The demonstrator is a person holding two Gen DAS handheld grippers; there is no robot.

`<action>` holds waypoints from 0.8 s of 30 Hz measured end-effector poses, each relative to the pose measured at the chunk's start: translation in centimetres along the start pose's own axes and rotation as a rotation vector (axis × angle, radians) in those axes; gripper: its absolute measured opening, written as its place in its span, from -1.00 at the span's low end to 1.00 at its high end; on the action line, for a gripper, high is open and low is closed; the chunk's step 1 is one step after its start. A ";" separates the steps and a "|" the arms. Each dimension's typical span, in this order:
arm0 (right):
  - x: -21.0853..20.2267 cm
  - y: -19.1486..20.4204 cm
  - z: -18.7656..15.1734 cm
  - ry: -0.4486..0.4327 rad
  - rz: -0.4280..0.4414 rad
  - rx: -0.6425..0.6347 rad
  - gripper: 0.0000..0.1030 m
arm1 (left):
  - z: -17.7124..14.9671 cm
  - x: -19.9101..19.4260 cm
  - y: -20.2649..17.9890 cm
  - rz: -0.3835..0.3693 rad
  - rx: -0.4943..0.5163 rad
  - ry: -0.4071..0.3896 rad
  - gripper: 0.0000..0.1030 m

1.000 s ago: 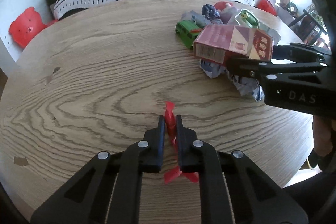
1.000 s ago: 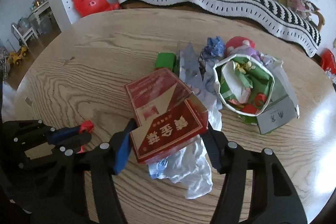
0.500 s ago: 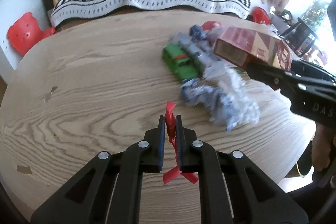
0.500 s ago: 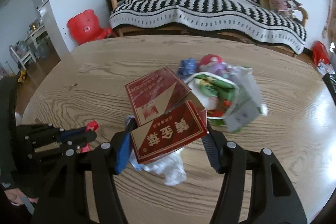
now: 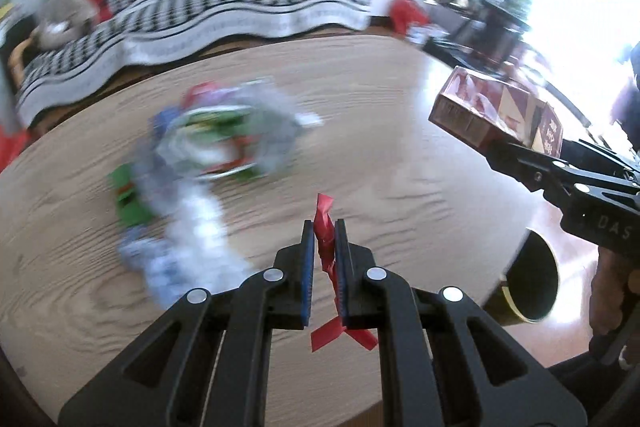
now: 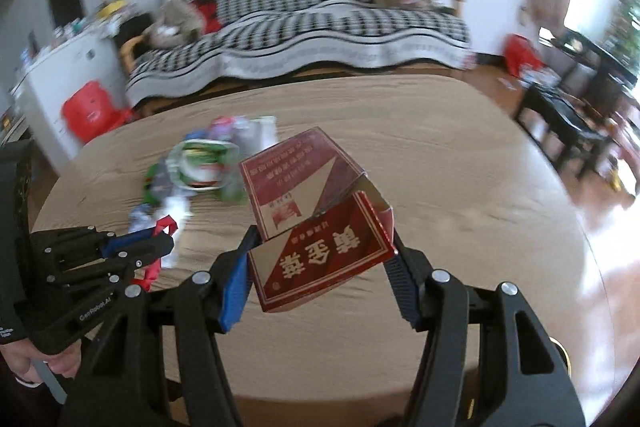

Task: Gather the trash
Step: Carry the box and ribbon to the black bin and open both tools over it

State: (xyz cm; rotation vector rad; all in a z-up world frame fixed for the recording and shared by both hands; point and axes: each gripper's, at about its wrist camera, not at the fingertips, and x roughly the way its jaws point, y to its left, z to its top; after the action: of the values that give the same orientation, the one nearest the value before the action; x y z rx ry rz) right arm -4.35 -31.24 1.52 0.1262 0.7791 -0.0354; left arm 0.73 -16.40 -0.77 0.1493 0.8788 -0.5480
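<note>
Both loads are pinched: left gripper (image 5: 322,263) holds the red wrapper (image 5: 324,227), right gripper (image 6: 320,269) the red carton (image 6: 316,223); release squarely above the bin (image 5: 532,283) at 4 o'clock.

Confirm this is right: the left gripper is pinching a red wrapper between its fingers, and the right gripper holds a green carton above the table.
One detail is wrong. The carton in the right gripper is dark red, not green, as the right wrist view shows. The rest stands: the left gripper pinches the red wrapper between its fingers, above the table.
</note>
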 end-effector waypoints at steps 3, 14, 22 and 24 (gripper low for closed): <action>-2.4 -5.3 -1.6 -0.009 -0.061 0.083 0.15 | 0.6 1.4 -4.9 -0.063 0.065 0.005 -0.83; -9.4 -22.4 -10.5 0.016 -0.287 0.402 0.15 | -0.8 8.1 -22.3 -0.336 0.267 0.083 -0.83; -9.6 -30.8 -20.0 0.180 -0.373 0.583 0.15 | -4.7 13.0 -31.4 -0.492 0.384 0.195 -0.83; -9.2 -31.9 -21.6 0.213 -0.376 0.612 0.15 | -5.8 14.2 -32.8 -0.511 0.404 0.225 -0.82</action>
State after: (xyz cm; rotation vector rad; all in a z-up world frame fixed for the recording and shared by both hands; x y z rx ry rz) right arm -28.50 -60.27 -10.39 0.5696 0.9776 -0.6285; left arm -12.90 -48.00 -12.20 0.3630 1.0214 -1.2038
